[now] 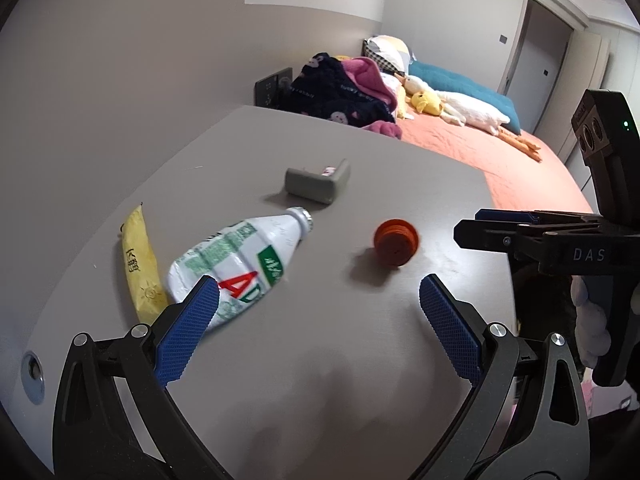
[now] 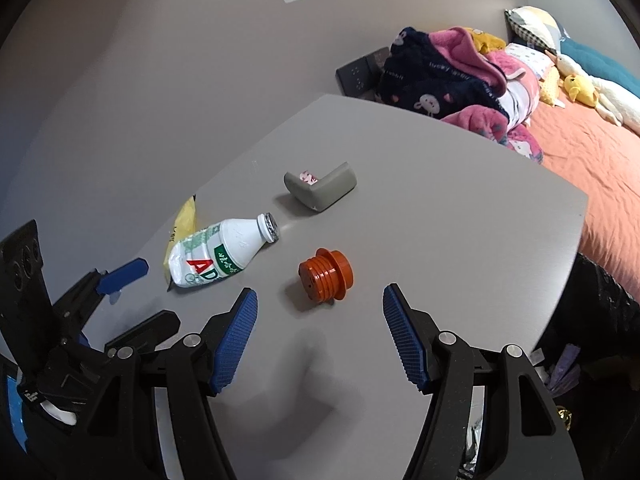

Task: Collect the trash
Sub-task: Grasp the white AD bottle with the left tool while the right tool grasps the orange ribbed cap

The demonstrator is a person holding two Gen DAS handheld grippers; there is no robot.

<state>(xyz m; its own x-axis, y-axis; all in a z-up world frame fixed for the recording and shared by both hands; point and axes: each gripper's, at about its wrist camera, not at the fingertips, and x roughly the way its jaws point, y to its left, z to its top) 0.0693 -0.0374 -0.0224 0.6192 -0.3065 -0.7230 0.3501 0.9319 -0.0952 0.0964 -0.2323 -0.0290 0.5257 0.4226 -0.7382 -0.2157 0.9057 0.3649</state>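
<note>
Fingers of the left gripper are standing wide apart over the near part of the grey bench, holding nothing; the left blue pad is overlapping the base of the white bottle in the left wrist view, though contact cannot be confirmed. Fingers of the right gripper are likewise spreading open and empty, hovering just short of the orange threaded plug, which is lying on its side near the bench middle.

White bottle, crushed, with green and red label, is lying on its side toward the left edge of the bench, neck pointing toward the far side. Yellow packet is lying just beside the bottle, closer to the left edge; in the right wrist view the bottle is partly covering it. Orange plug and bottle are sitting apart, with bare bench between them.

Grey L-shaped corner guard is resting farther back, just beyond the bottle's neck, with a pink-and-white scrap showing in its inner angle.

Beyond the far edge of the bench, a bed with an orange sheet is carrying a pile of navy and pink blankets, a yellow plush toy, a white plush goose, and pillows.
</note>
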